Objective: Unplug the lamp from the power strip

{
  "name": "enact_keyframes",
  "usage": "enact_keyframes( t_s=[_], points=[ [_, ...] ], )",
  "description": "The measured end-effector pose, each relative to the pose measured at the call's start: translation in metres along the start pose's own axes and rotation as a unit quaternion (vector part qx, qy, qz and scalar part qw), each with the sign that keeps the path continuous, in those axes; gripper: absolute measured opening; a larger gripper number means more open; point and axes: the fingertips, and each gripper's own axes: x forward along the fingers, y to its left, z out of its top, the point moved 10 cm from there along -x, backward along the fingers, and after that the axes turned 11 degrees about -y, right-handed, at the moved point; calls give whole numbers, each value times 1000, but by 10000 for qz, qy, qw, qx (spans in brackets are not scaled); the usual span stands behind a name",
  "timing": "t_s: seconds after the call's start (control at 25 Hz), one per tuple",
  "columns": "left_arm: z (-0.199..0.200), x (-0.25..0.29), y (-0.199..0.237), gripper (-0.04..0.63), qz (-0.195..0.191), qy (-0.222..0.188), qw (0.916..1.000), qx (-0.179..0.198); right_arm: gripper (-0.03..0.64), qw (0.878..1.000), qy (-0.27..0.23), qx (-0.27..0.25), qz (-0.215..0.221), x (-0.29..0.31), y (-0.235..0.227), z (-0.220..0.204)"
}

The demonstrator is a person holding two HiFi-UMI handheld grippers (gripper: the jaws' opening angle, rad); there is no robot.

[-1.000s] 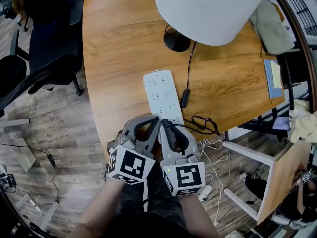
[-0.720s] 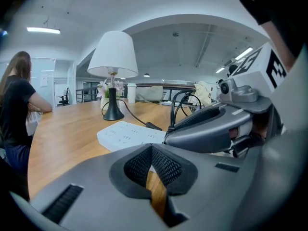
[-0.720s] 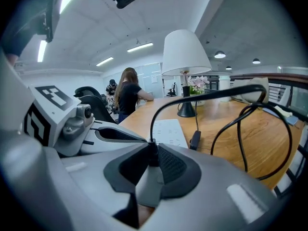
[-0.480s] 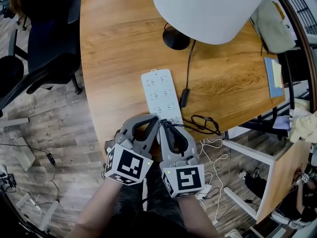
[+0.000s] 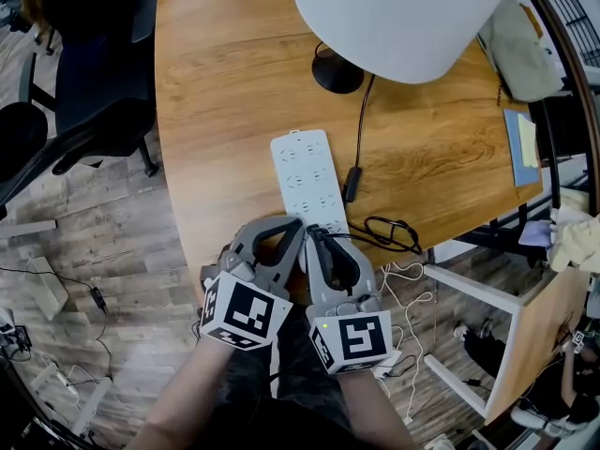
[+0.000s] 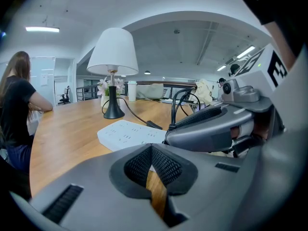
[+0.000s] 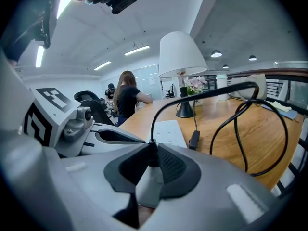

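Two grippers meet at the table (image 5: 234,82) edge, at 6 o'clock. Our right gripper (image 7: 153,166) is closed on the black plug (image 7: 152,153) at the near end of the white power strip (image 5: 307,178); our left gripper (image 6: 151,150) is closed, holding nothing. The lamp (image 5: 403,17) stands at 12 o'clock.

A pale-brown wooden table with a curved edge (image 5: 234,82) carries a long white plastic power strip (image 5: 307,181) near 6 o'clock. A round black lamp base (image 5: 337,71) stands toward 12 o'clock. Its thin black cord (image 5: 351,186) runs to loops at 5 o'clock. A flat blue pad (image 5: 517,167) lies at 3 o'clock.
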Motion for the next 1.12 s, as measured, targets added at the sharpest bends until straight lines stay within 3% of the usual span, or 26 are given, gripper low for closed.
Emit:
enact_keyframes(
  t_s=[0.28,0.44,0.64,1.12],
  points=[
    [0,0,-1,-5,29,-2,10000,4,66,9994,-115,-325,47,-2,6,-2],
    [-1,0,-1,-5,40,-20,10000,3,66,9979,-480,439,-39,-4,-3,7],
    [-1,0,-2,-5,62,-10,10000,-28,66,9987,-427,234,167,-1,1,13],
    [2,-1,2,-5,179,-122,9996,-177,67,9991,-354,220,-94,-7,-15,12]
  ],
)
